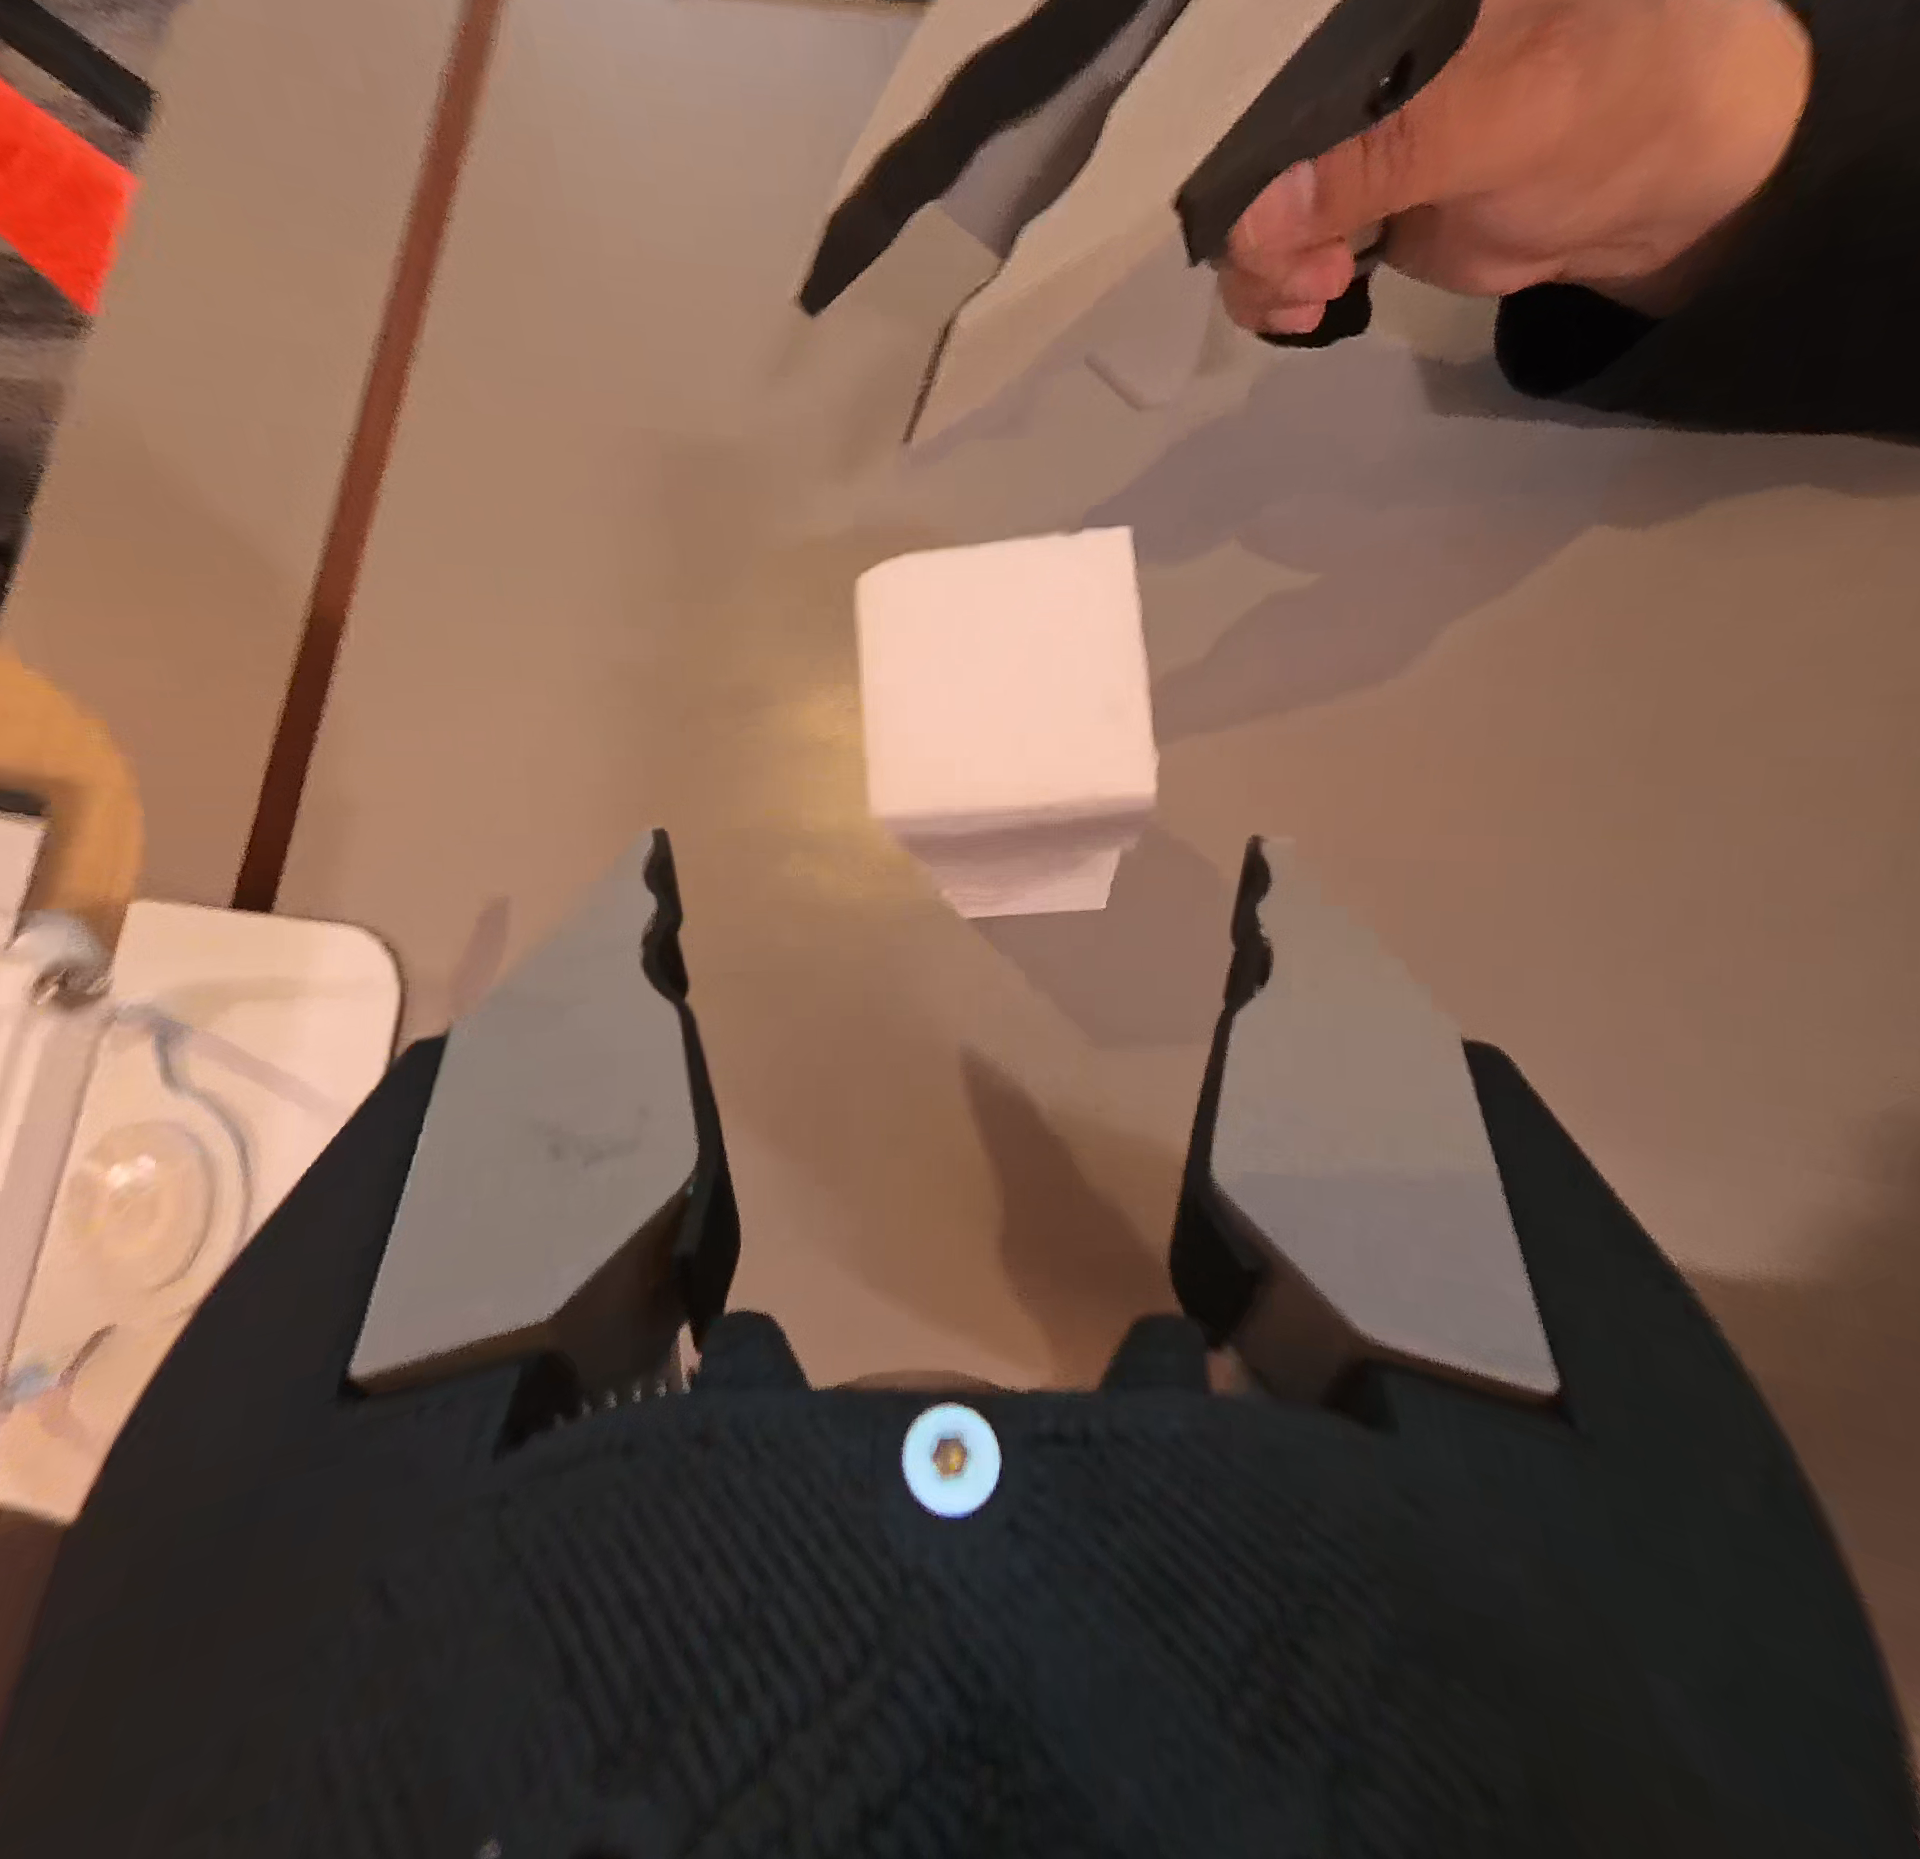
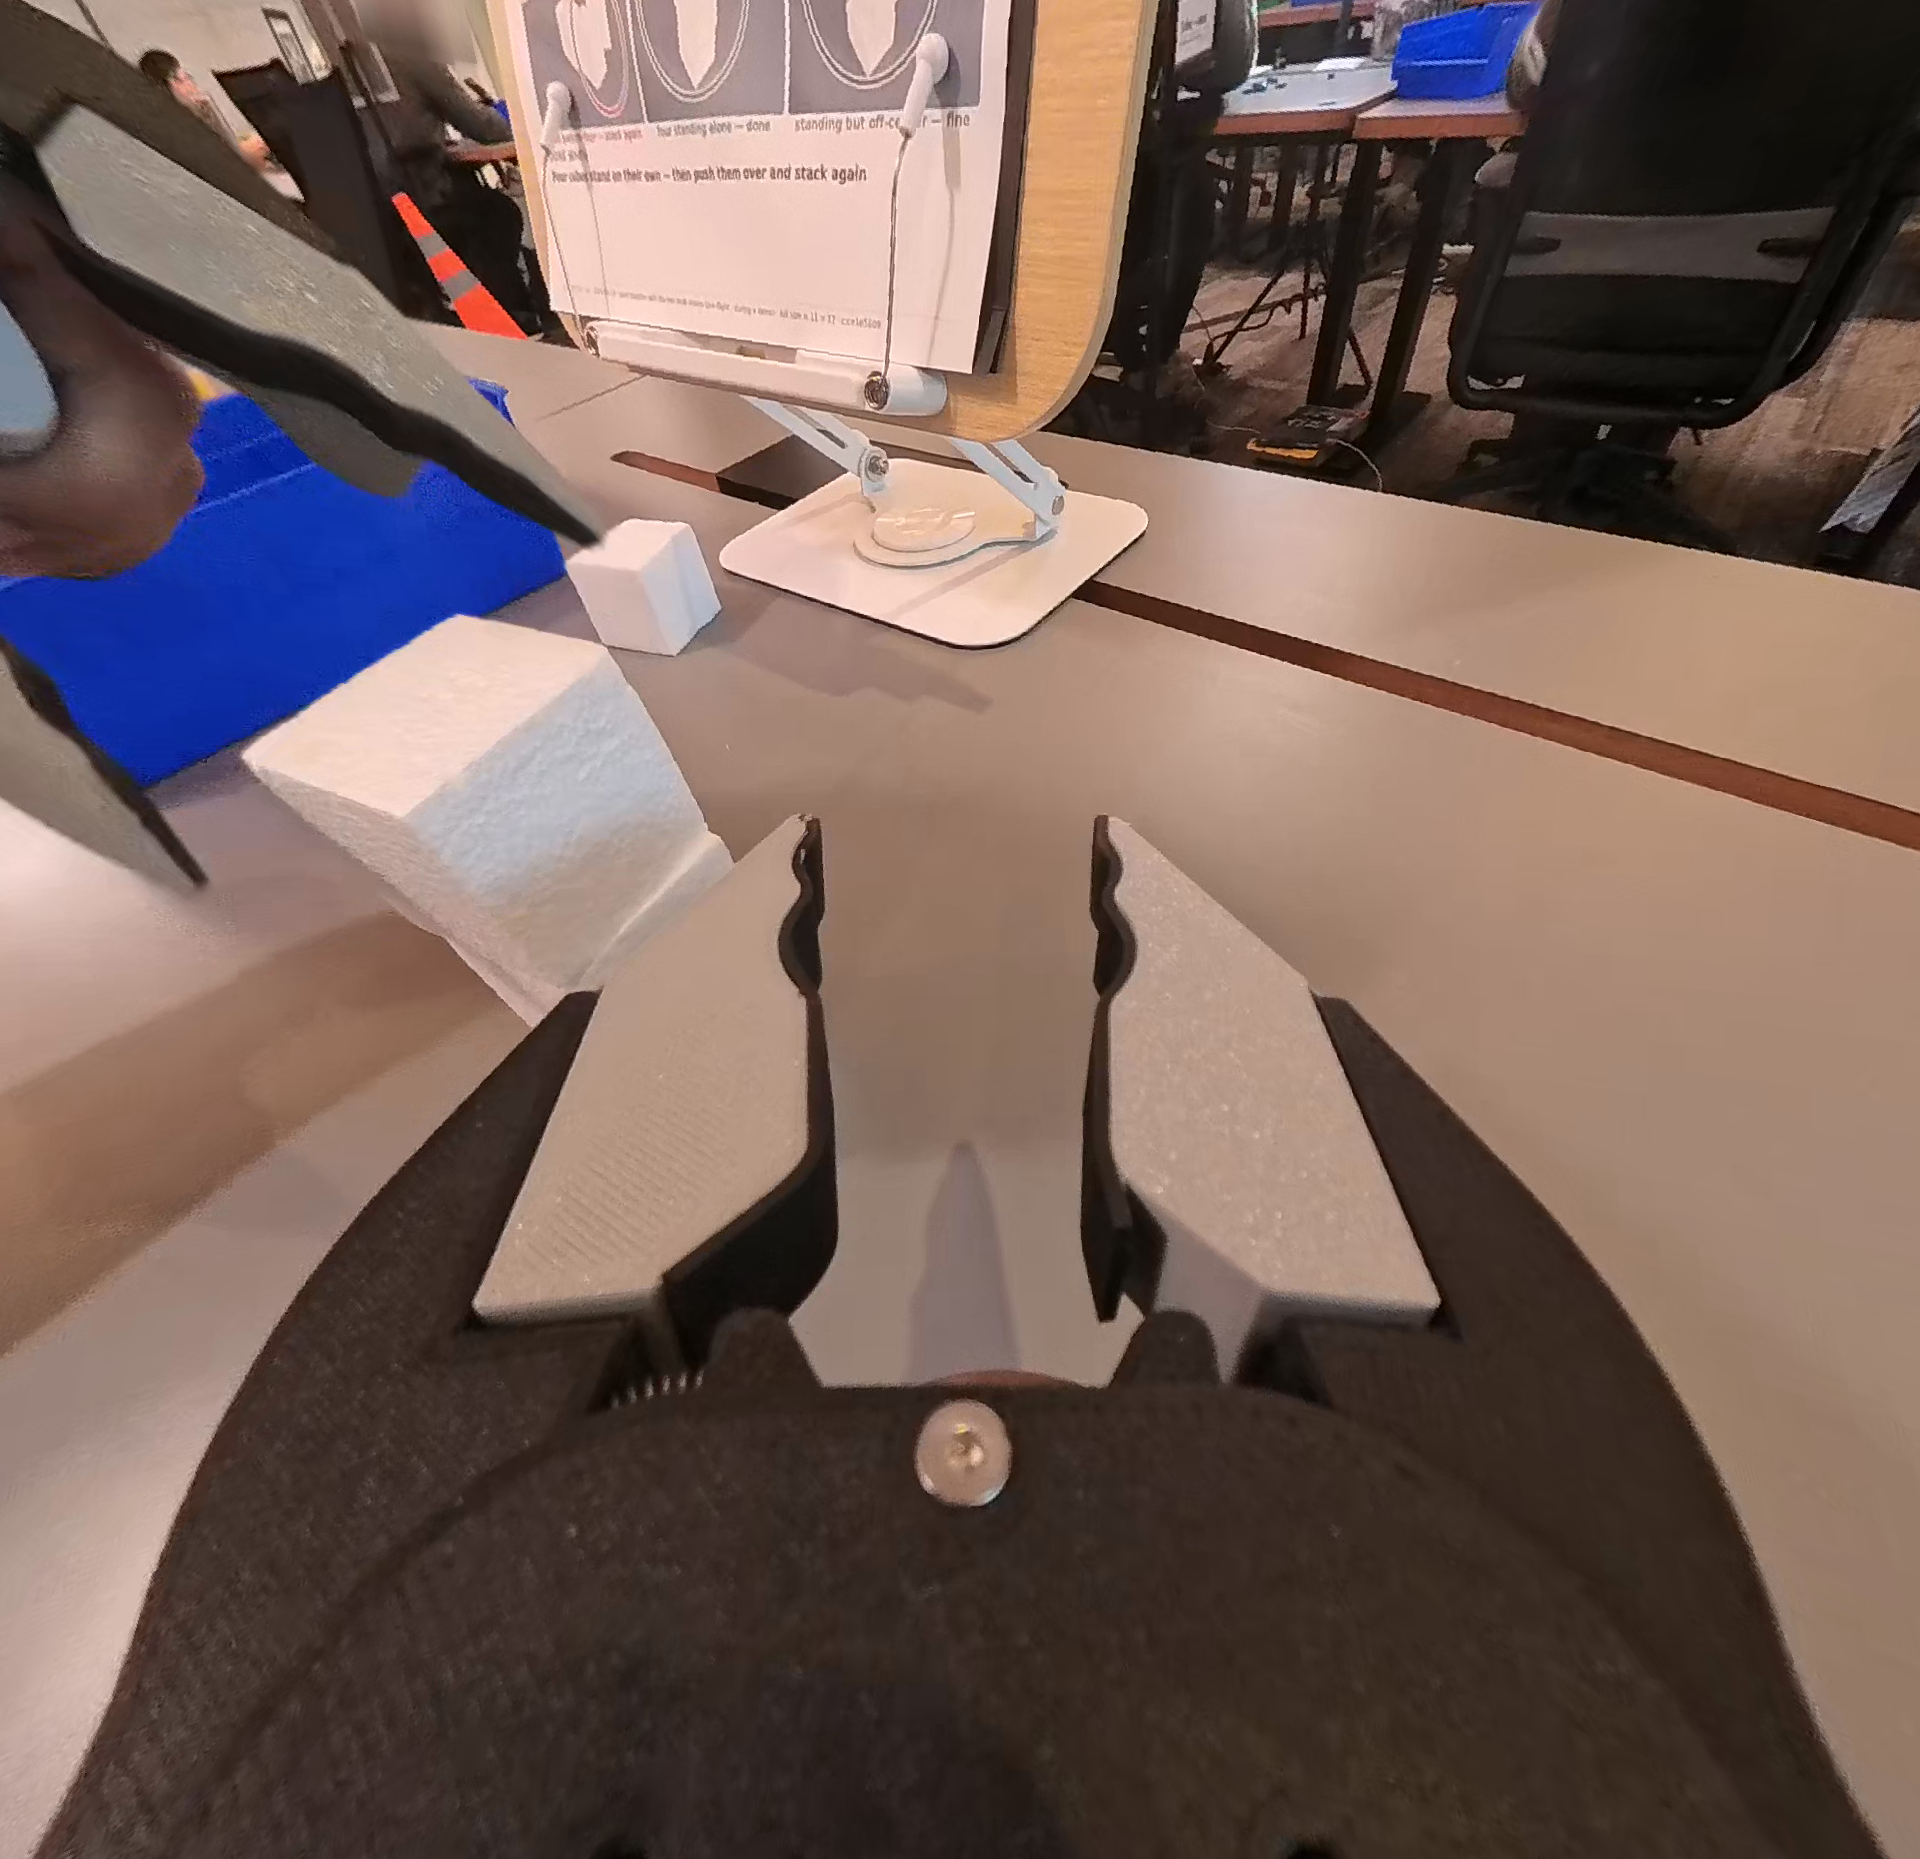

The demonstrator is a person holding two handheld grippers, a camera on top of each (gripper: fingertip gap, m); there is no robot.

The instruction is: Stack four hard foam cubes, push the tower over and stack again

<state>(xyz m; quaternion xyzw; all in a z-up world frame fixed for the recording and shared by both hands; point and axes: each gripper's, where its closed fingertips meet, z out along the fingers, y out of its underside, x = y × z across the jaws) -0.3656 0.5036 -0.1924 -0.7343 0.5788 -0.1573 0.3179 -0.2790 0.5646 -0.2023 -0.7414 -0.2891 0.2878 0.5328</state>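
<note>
Both claws gaped wide and empty, the left gripper (image 1: 956,864) just above the white foam stack (image 1: 1006,687), the right gripper (image 2: 956,853) right of it

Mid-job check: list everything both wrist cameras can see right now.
foam cube stack: one, white, at least two high, table centre
lone foam cube: one, white, by the stand's base
document stand: one, white base, far table edge
bin: one, blue, beyond the stack
table: one, grey, brown strip
office chair: one, black, behind table
left gripper: jaws open, above stack
right gripper: jaws open, empty
hand: one, holding right gripper
</note>
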